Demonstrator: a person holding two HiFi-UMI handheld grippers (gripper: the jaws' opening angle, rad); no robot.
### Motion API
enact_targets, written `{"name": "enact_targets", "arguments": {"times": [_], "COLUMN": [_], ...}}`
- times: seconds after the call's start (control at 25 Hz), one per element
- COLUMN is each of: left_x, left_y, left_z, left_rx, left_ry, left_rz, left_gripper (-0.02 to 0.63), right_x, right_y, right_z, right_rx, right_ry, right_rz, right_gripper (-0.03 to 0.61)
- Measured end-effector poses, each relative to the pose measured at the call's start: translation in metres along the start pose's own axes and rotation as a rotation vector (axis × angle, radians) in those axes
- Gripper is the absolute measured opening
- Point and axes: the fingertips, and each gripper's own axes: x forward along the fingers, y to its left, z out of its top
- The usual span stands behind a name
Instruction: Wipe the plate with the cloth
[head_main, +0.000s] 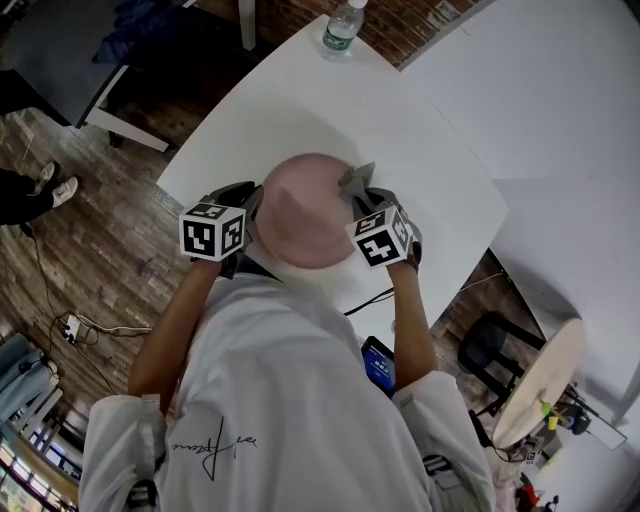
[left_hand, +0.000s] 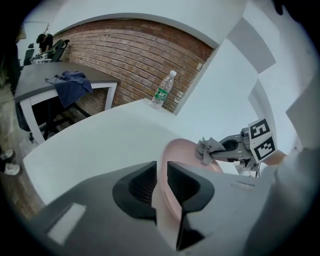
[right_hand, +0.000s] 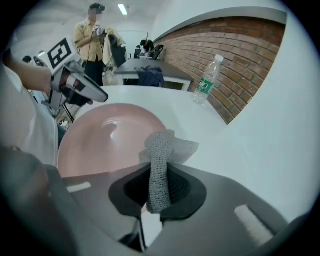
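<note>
A pink plate is held up above the white table, tilted. My left gripper is shut on the plate's left rim. My right gripper is shut on a grey knitted cloth, which sticks out past the jaws at the plate's right edge. In the right gripper view the cloth hangs in front of the plate's hollow face, with the left gripper beyond at the far rim. From the left gripper view the cloth touches the plate's far edge.
A clear water bottle with a green label stands at the table's far edge. A second white table lies to the right. A phone sits near my right elbow. A dark stool and a round wooden board are at lower right. A person stands further off.
</note>
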Motion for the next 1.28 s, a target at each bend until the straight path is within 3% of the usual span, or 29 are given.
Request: {"name": "enact_targets", "arguments": {"times": [0.32,0.56,0.8,0.88,1.04,1.28], "left_x": [-0.022,-0.034,-0.056,-0.063,-0.079,-0.088], "left_y": [-0.021,-0.047,-0.072,-0.081,-0.096,-0.111], "left_z": [0.022,0.031,0.051,0.057,0.072,0.081], "left_rx": [0.015,0.111,0.077,0.050,0.076,0.138], "left_ry": [-0.080,-0.091,-0.175,-0.192,-0.254,-0.303], "left_rz": [-0.054,-0.093,-0.142,-0.166,-0.149,-0.126], "left_gripper": [0.041,0.018,0.015,0.015,0.015,0.015], "right_x": [-0.046,-0.079,-0.114,-0.127,-0.148,-0.170], "right_y": [0.004,0.013,0.019,0.020,0.027,0.048], "right_z": [0.027,0.049,0.066,0.071,0.079,0.083], "right_rx": [0.149,0.254,0.377,0.405,0.439,0.393], "right_ry": [-0.253,-0.410,-0.542,-0.579,-0.626,-0.649], "right_rz": [0.041,0.080,0.124,0.122,0.120,0.146], "right_gripper": [0.037,0.034,0.032,0.032,0.032,0.031]}}
